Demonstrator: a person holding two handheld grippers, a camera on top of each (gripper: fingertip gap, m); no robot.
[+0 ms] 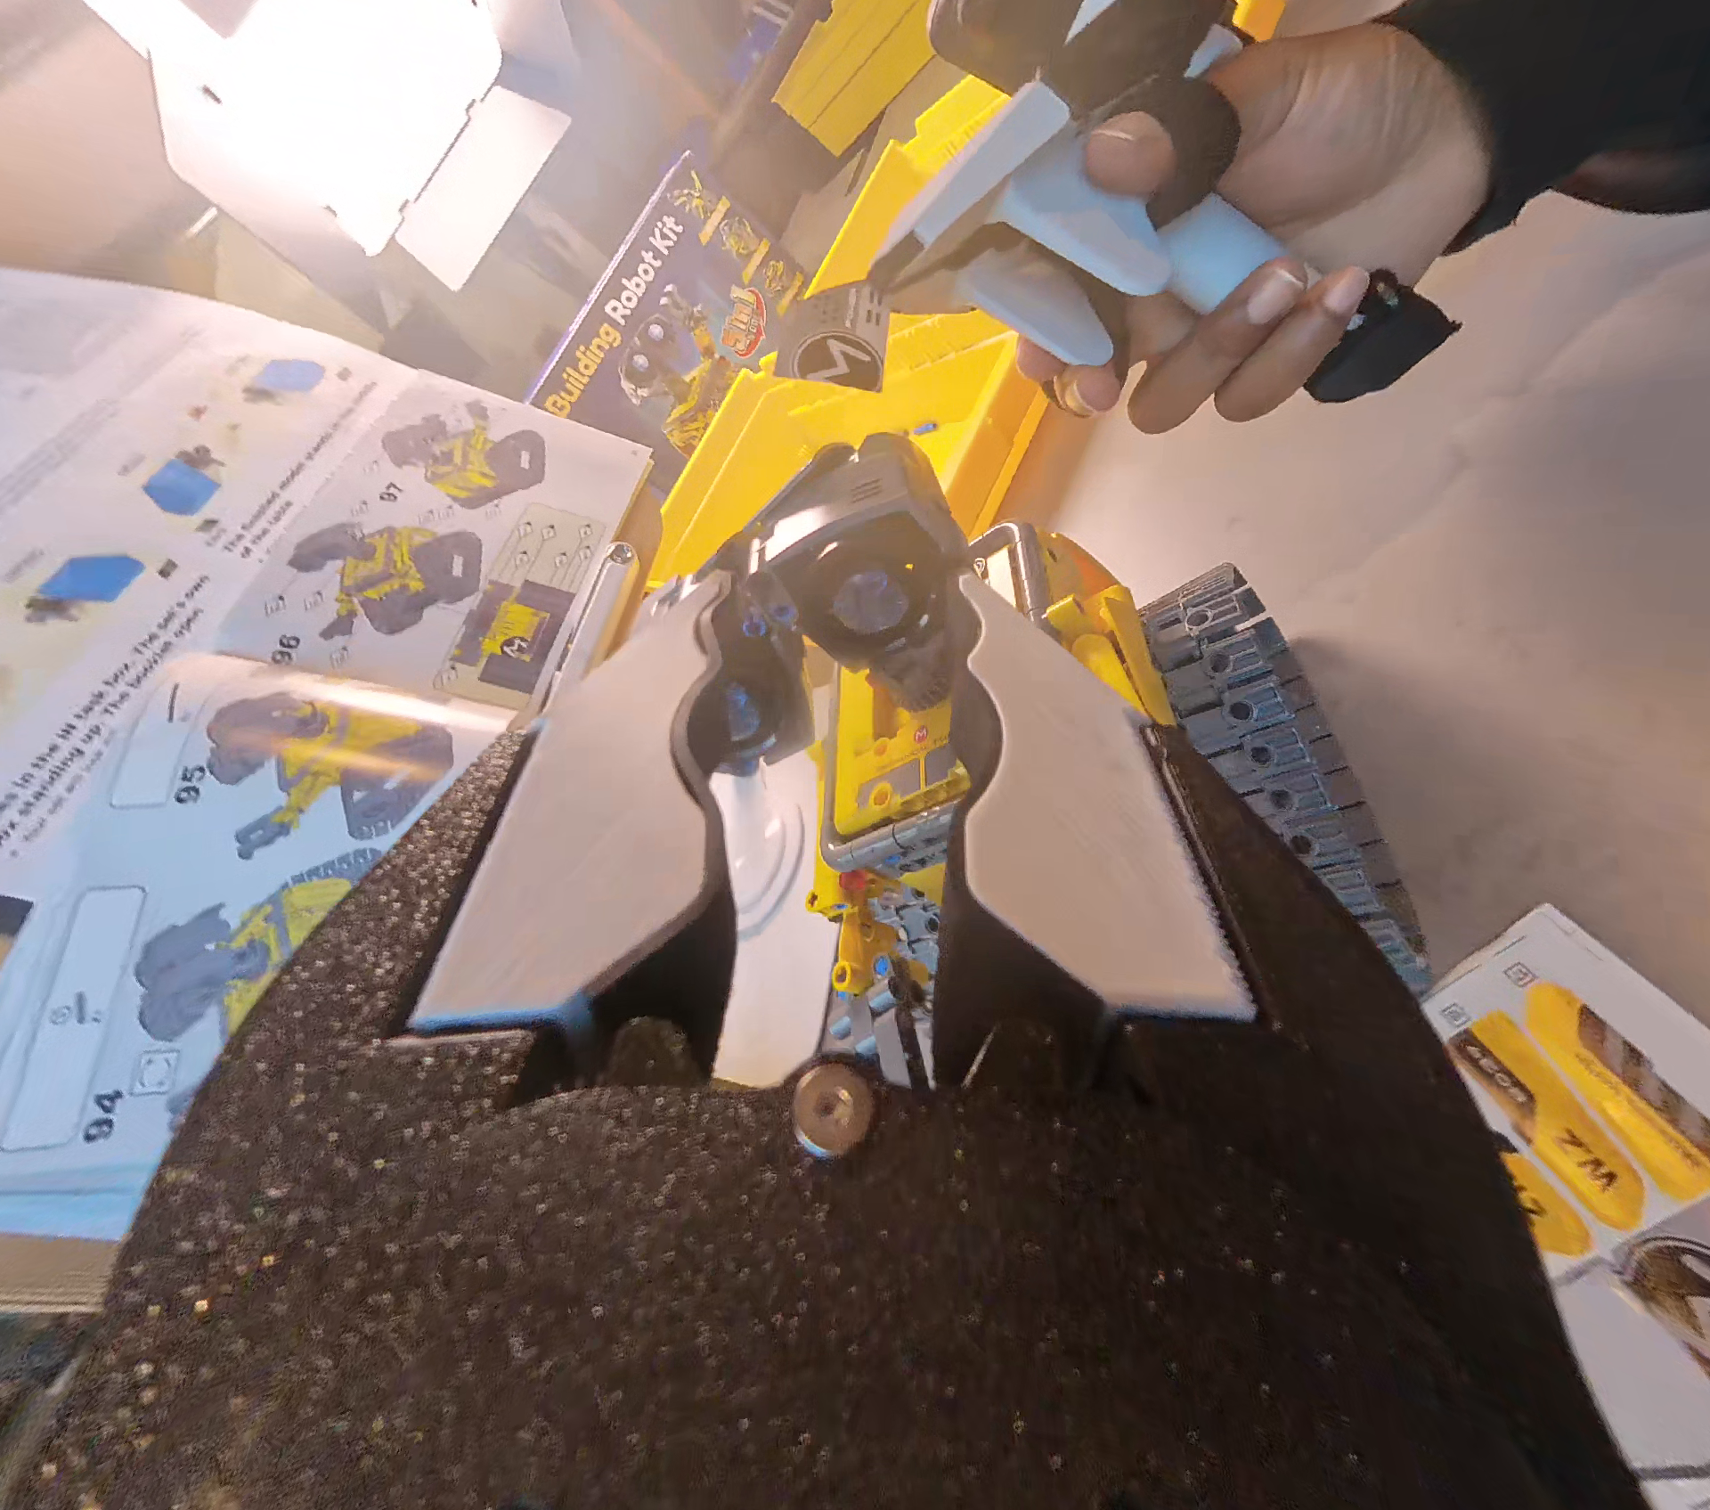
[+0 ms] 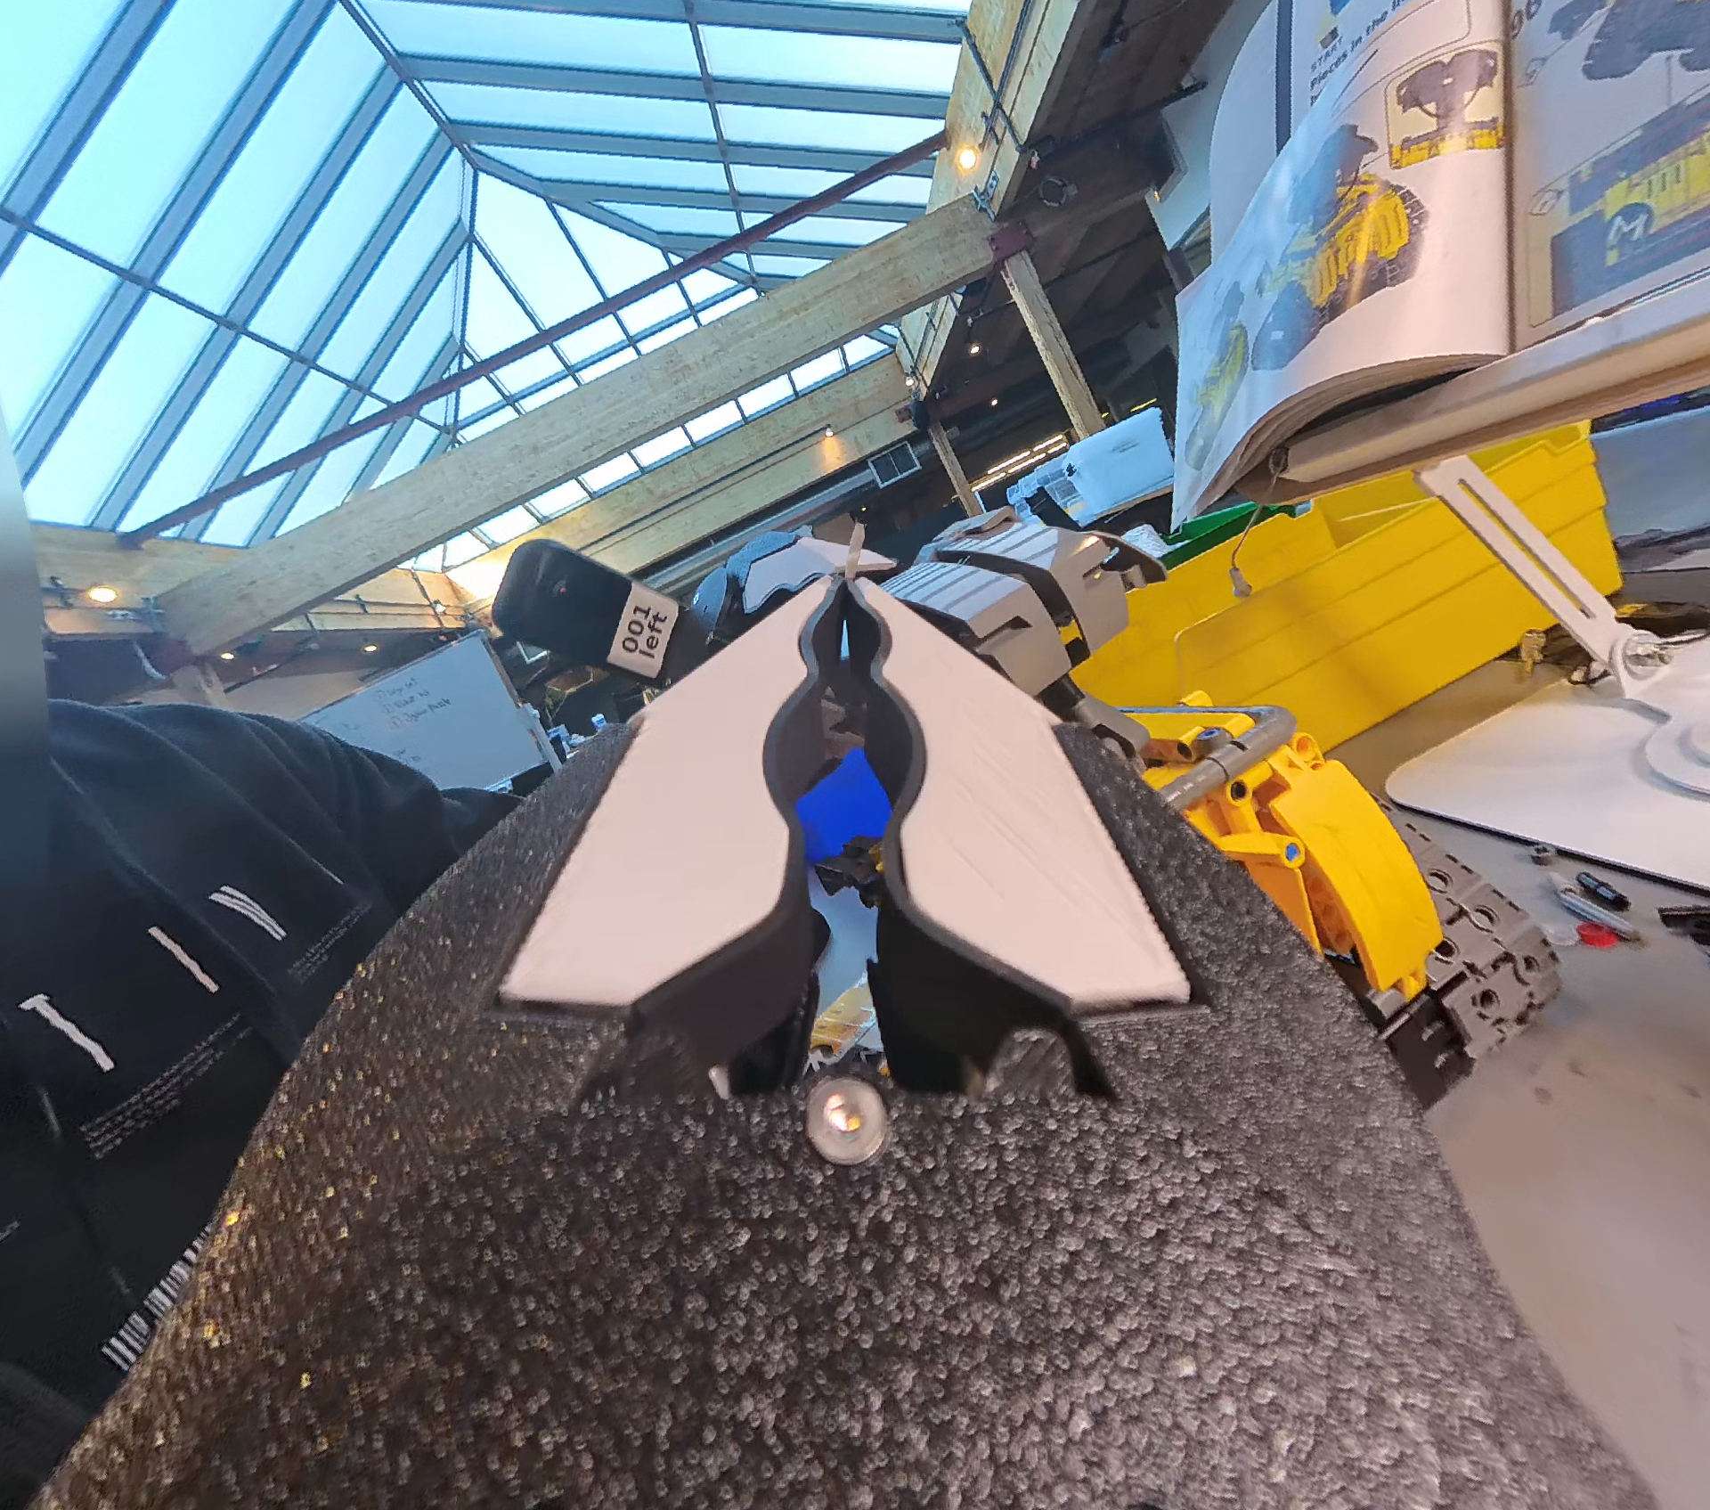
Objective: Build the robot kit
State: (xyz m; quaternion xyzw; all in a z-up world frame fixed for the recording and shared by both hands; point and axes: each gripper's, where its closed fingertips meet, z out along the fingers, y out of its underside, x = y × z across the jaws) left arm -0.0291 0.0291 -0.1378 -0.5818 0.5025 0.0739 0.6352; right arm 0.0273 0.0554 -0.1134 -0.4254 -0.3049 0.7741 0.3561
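A yellow and grey brick-built robot (image 1: 888,781) on grey tracks (image 1: 1277,744) stands on the table. My left gripper (image 1: 837,605) is closed around its dark grey head (image 1: 861,531), one finger on each side. A hand holds my right gripper (image 1: 1018,207) above and behind the robot, shut on a small black square sticker (image 1: 837,350). In the right wrist view my right gripper (image 2: 847,586) has its tips pressed together on a thin edge-on sliver (image 2: 856,551), just in front of the robot's head (image 2: 999,586). The left gripper's camera (image 2: 574,605) shows beside it.
An open instruction booklet (image 1: 278,633) lies at the left and shows on a stand in the right wrist view (image 2: 1388,216). A kit box (image 1: 648,318) and yellow bins (image 1: 888,31) are behind. A sticker sheet (image 1: 1592,1114) lies at the right. Small loose parts (image 2: 1592,910) lie on the table. The gap from one gripper's tips to the other's is roughly 8 centimetres.
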